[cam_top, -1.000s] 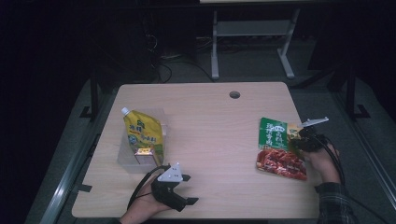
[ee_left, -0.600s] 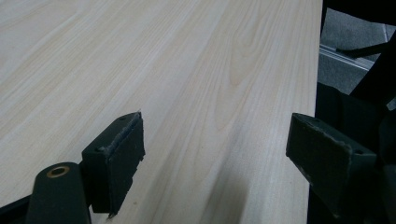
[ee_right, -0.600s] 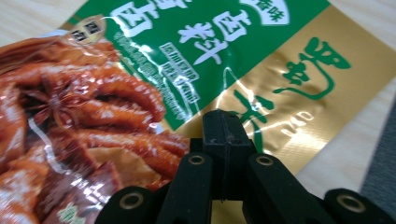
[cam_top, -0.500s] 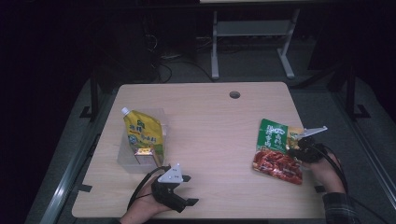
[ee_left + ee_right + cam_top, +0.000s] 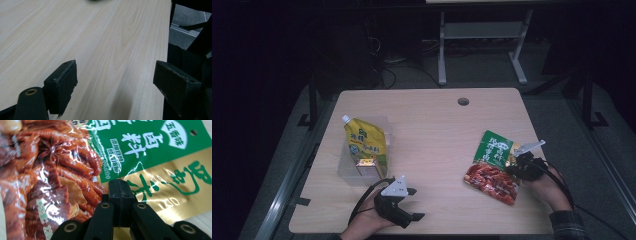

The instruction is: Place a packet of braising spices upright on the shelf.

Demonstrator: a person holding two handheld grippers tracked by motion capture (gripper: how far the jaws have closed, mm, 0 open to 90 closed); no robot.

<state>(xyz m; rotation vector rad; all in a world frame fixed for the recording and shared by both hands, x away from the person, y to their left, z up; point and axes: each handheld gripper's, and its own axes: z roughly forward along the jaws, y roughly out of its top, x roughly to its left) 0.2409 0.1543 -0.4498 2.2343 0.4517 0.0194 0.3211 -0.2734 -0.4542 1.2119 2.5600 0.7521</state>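
I'm gripping the green-and-red snack packet point(image 5: 492, 167) by its edge with the right gripper point(image 5: 518, 167), jaws pinched together, at the table's point(image 5: 437, 130) four o'clock. Left gripper point(image 5: 414, 204) is idling wide open at seven o'clock. Thin glossy film could be slipping free if I'm pulling fast.

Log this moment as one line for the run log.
right gripper: shut on green-and-red snack packet | left gripper: open, nothing between its jaws, low over table | yellow spout pouch: in clear box
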